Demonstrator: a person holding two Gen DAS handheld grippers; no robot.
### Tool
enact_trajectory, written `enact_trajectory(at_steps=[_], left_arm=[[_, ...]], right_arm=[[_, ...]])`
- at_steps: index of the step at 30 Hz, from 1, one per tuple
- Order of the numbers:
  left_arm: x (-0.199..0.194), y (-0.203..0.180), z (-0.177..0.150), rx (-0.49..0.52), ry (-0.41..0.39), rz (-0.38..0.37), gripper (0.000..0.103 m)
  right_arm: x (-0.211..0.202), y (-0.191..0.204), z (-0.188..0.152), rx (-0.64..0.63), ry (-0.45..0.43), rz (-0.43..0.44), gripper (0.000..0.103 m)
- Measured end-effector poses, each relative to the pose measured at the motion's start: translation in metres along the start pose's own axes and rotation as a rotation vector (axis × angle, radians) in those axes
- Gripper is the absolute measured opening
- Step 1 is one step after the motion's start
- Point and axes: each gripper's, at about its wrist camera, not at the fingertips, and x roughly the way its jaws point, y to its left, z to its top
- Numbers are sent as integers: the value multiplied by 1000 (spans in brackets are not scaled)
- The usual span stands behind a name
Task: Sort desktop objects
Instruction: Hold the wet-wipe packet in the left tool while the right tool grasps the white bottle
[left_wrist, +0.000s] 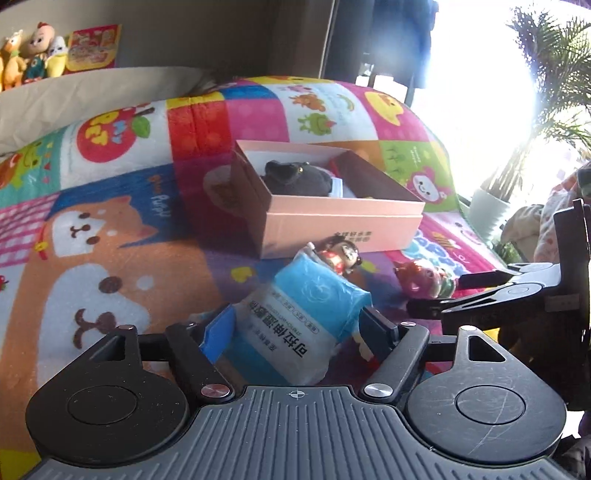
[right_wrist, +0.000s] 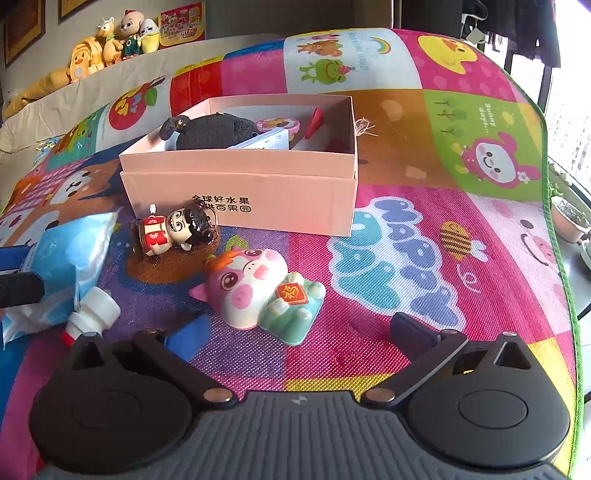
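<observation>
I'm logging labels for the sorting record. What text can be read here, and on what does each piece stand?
"全球好水果" on the front of the pink cardboard box; the line below it is only partly legible.
"可拉伸" on the blue and white plastic packet; its small print is too blurred.
"福" on the red tag of the pink ceramic pig figure.
"sunny days..." on the colourful patchwork play mat.

Readable text here, mostly Chinese

The pink box (right_wrist: 240, 192) says 全球好水果, the blue packet (left_wrist: 295, 325) 可拉伸, the mat (right_wrist: 480, 122) "sunny days", the pig toy's red tag (right_wrist: 291, 294) 福.
</observation>
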Motion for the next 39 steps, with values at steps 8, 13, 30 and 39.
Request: enact_trajectory(at_steps=[8,13,30,39], left_arm=[[-24,7,12,24,-96,129,96],[-22,30,8,-36,-64,183,97],[-7,4,-15,-13,51,-83,101],[-13,-17,-15,58,44,-159,101]], right_arm=[[-23,6,0,-32,-94,11,103],[-57,30,2,-137,-168,225,101],[-34,32,-1,-135,-47,170,68],[-23,33,-3,-111,-16,174,66]])
